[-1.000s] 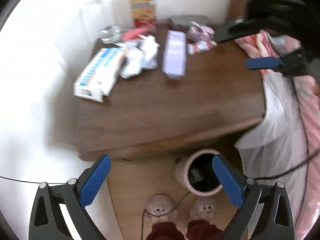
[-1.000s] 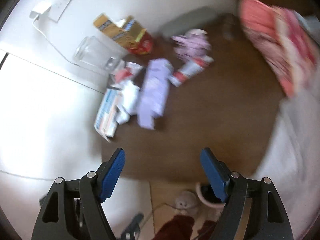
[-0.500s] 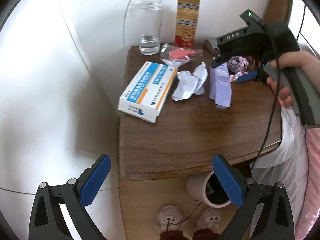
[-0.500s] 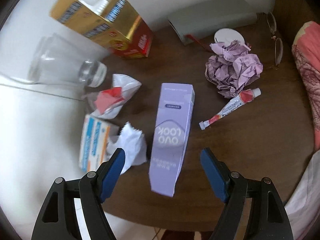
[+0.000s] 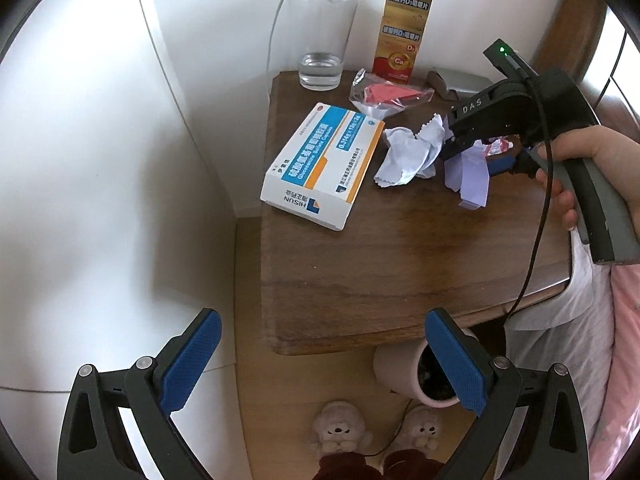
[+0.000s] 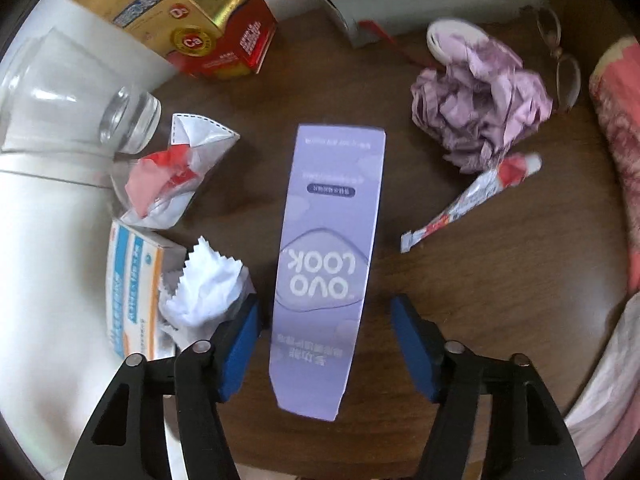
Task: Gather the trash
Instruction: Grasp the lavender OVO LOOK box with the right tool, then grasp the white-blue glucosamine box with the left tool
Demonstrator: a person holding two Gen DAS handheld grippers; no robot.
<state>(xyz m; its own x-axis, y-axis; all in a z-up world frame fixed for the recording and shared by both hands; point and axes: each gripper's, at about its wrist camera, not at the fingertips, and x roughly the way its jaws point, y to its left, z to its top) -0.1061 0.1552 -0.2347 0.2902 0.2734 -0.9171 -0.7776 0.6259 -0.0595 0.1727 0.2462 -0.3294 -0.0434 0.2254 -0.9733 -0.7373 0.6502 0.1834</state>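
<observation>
Wooden nightstand (image 5: 400, 264), dark grained top against a white wall, and it's crowded. Counting: one flattened lilac carton (image 6: 326, 264), smooth card; one crumpled white tissue (image 6: 204, 292) with zigzag edges; one ball of crumpled purple paper (image 6: 480, 120); one squeezed tube (image 6: 468, 204); one clear wrapper (image 6: 172, 176) with red scraps inside. Two boxes too, a blue-and-orange medicine box (image 5: 324, 164) lying flat and a glossy gold box (image 5: 400, 32) upright, plus one drinking glass (image 5: 324, 36). My right gripper (image 6: 324, 340) is spread wide, blue pads either side of the carton's near end, not pinching it. My left gripper (image 5: 320, 364) hangs off the table edge, released, nothing between its pads. Below, one pale round bin (image 5: 416, 376) on the floor, dark inside — contents I can't quite make out.
</observation>
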